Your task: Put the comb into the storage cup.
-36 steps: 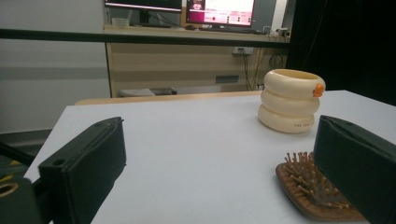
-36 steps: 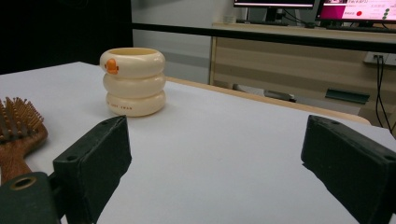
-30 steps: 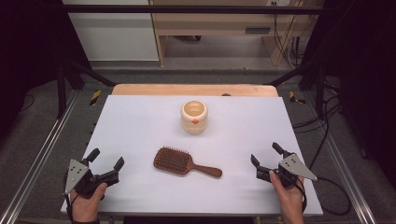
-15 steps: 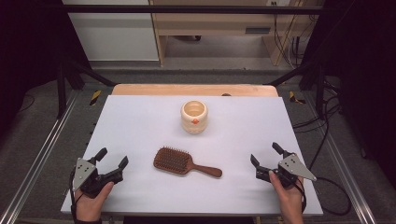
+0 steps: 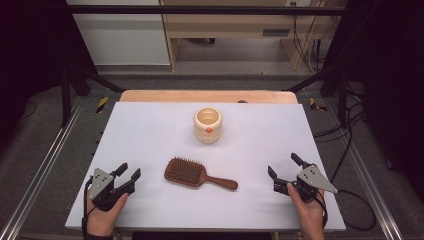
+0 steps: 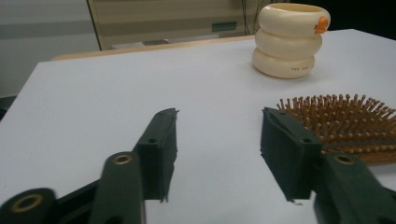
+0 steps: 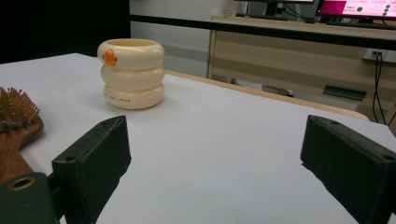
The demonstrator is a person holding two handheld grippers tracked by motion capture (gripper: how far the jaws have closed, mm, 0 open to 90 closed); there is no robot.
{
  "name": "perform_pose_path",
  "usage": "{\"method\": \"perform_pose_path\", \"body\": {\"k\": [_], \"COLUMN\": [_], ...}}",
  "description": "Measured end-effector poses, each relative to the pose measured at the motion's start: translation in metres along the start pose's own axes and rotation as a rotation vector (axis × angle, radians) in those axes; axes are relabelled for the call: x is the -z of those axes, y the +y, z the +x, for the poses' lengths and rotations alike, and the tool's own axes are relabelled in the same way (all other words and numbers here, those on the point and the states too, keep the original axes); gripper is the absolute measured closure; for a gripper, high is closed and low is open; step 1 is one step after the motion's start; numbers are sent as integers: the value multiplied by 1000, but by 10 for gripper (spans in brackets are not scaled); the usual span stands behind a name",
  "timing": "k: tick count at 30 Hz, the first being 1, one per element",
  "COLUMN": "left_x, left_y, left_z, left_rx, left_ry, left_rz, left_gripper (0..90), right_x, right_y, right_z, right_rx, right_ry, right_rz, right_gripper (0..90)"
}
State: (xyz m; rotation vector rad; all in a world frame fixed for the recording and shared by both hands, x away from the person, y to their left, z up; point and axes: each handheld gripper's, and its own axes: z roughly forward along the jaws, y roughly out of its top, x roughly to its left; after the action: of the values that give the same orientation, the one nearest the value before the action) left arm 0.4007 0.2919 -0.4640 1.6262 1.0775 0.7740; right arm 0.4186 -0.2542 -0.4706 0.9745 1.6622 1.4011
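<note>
At the centre of the white table [image 5: 150, 130], the wooden hairbrush [image 5: 199, 173] lies bristles up, head toward the nearer left gripper [image 5: 128, 175] and handle toward the right gripper [image 5: 284, 166], both with jaws apart and empty, well short of it.

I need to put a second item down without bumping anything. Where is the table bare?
The white table is bare left of the cream cup and right of it up to the edge. The strip between the cup and the wooden hairbrush is narrower. Most crowded is the near edge, where the left gripper and right gripper flank the brush.
</note>
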Motion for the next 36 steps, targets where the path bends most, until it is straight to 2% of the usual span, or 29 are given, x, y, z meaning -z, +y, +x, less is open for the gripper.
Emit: {"method": "perform_pose_path", "body": {"k": [3, 6, 7, 11, 12, 14, 15, 16, 18, 20, 22, 24, 32, 36], "left_x": [-3, -4, -5, -15, -18, -26, -37, -37, -47, -56, -58, -58, -61, -64], "left_y": [1, 6, 8, 18, 21, 29, 37, 37, 42, 40, 37, 32, 25, 23], "left_z": [1, -2, -3, -5, -5, -4, -4, -4, -5, -10, -12, -16, -15, -17], "left_rx": [16, -3, -9, -18, -18, 10, 12, 12, 9, 22, 24, 25, 59, 61], "left_ry": [-7, -25, -28, -52, -57, -79, -88, -88, -89, -95, -96, -102, -118, -123], "left_rz": [7, 0, -3, 11, 20, 49, 88, 88, 131, 170, 180, 210, 249, 268], "left_gripper": [603, 666, 714, 770, 791, 836, 877, 897, 900, 900, 900, 900, 900, 900], "right_x": [0, -1, -1, -2, -2, -2, -2, -2, -2, -2, -2, -1, -1, -2], "right_y": [0, -1, -1, -1, -1, -2, -2, -2, -2, -2, -2, -2, -1, -1], "right_z": [0, 1, 1, 2, 2, 3, 4, 4, 4, 4, 4, 4, 5, 6], "right_rx": [1, 3, 5, 3, 5, 9, 11, 11, 11, 11, 10, 9, 9, 10], "right_ry": [0, -3, -6, -6, -4, -3, -2, -2, -2, -2, -3, -2, 2, 4], "right_rz": [7, 14, 19, 22, 21, 25, 27, 27, 27, 29, 31, 27, 26, 36], "right_gripper": [84, 82, 80, 78, 78, 78, 78, 78, 76, 75, 74, 74, 73, 71]}}
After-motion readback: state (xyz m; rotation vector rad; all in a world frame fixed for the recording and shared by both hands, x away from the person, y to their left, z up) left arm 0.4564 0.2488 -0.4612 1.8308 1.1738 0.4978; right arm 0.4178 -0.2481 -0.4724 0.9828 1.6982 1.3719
